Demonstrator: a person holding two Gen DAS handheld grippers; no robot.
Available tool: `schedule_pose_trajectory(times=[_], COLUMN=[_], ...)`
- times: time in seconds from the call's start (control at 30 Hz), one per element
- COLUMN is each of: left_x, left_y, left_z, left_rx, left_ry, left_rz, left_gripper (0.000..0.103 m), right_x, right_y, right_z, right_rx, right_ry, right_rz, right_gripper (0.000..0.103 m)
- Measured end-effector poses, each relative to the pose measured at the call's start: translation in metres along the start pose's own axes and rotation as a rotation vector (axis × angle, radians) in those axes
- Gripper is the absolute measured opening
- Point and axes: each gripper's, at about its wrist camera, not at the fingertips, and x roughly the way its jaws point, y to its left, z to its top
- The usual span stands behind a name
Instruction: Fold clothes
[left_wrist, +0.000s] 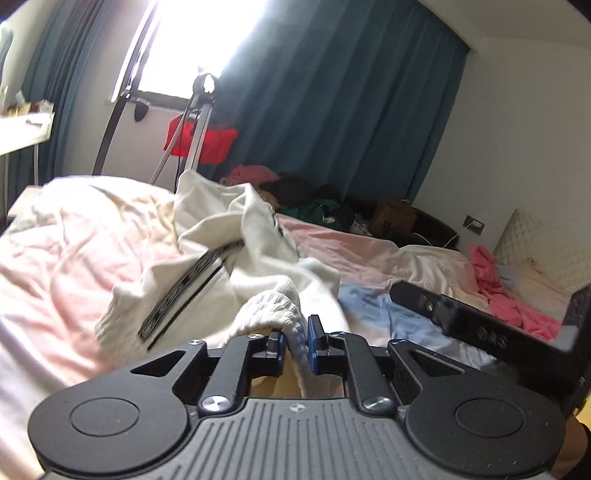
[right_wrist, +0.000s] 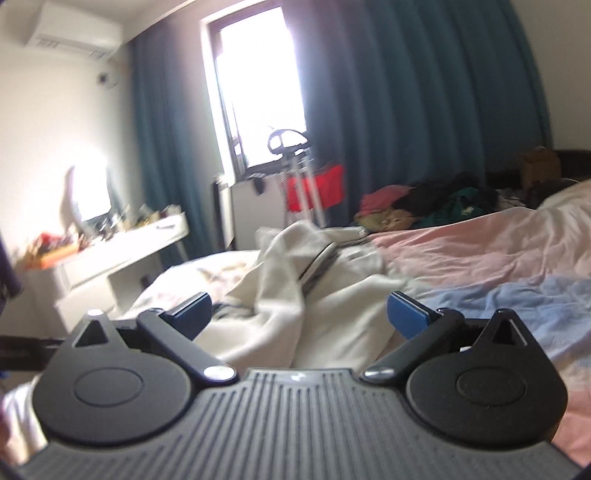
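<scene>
While my left gripper (left_wrist: 296, 345) pinches the white garment's (left_wrist: 221, 236) ribbed cuff, my right gripper (right_wrist: 298, 314) stands spread wide above the bed (right_wrist: 480, 243), holding nothing.

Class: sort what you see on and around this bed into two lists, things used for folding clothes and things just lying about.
In use: white sweater; left tool, clamped on its ribbed cuff; right tool, open.

Lying about: pink cloth; clothes pile; red bag; pillow.
</scene>
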Motion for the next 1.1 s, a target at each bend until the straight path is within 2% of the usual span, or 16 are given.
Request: schedule_pose_trajectory(times=[0.07, 0.1, 0.13, 0.17, 0.23, 0.3, 0.4, 0.47, 0.6, 0.67, 0.73, 0.8, 0.93, 1.07, 1.1], left_x=[-0.007, -0.01, -0.012, -0.015, -0.024, -0.034, -0.045, -0.048, -0.037, -0.031, -0.026, -0.025, -0.019, -0.02, -0.021], left_y=[0.011, 0.016, 0.021, 0.026, 0.033, 0.04, 0.058, 0.072, 0.091, 0.098, 0.103, 0.107, 0.11, 0.112, 0.113], left_z=[0.0, -0.001, -0.001, -0.001, -0.003, -0.005, 0.006, 0.011, 0.015, 0.013, 0.013, 0.009, 0.006, 0.004, 0.004], left_rx=[-0.035, -0.045, -0.056, -0.066, -0.076, -0.094, -0.174, -0.237, -0.305, -0.318, -0.335, -0.35, -0.366, -0.385, -0.394], left_ry=[0.009, 0.009, 0.009, 0.009, -0.018, -0.064, -0.125, -0.15, -0.135, -0.119, -0.104, -0.1, -0.089, -0.09, -0.094], left_rz=[0.004, 0.006, 0.008, 0.01, 0.024, 0.054, 0.082, 0.098, 0.163, 0.178, 0.186, 0.183, 0.192, 0.198, 0.198], left_gripper=[0.026, 0.039, 0.048, 0.052, 0.074, 0.081, 0.082, 0.084, 0.084, 0.084, 0.084, 0.084, 0.084, 0.084, 0.084], right_x=[-0.006, -0.007, -0.008, -0.01, -0.012, -0.013, -0.015, -0.016, -0.017, -0.013, -0.008, -0.004, 0.007, 0.009, 0.006], right_y=[0.013, 0.018, 0.023, 0.029, 0.039, 0.049, 0.065, 0.077, 0.11, 0.126, 0.144, 0.158, 0.167, 0.148, 0.142], right_z=[-0.002, -0.003, -0.003, -0.003, -0.004, -0.005, -0.011, -0.016, -0.028, -0.037, -0.048, -0.06, -0.078, -0.069, -0.065], right_rx=[-0.031, -0.043, -0.054, -0.066, -0.089, -0.112, -0.155, -0.193, -0.342, -0.422, -0.515, -0.61, -0.749, -0.719, -0.694], right_ry=[0.016, 0.014, 0.012, 0.01, 0.006, 0.012, 0.026, 0.018, 0.003, 0.023, 0.055, 0.088, 0.176, 0.204, 0.205], right_rz=[0.021, 0.03, 0.038, 0.047, 0.064, 0.089, 0.139, 0.161, 0.204, 0.216, 0.214, 0.185, 0.069, -0.049, -0.086], right_gripper=[0.103, 0.103, 0.103, 0.103, 0.103, 0.1, 0.095, 0.089, 0.084, 0.082, 0.075, 0.074, 0.058, 0.041, 0.033])
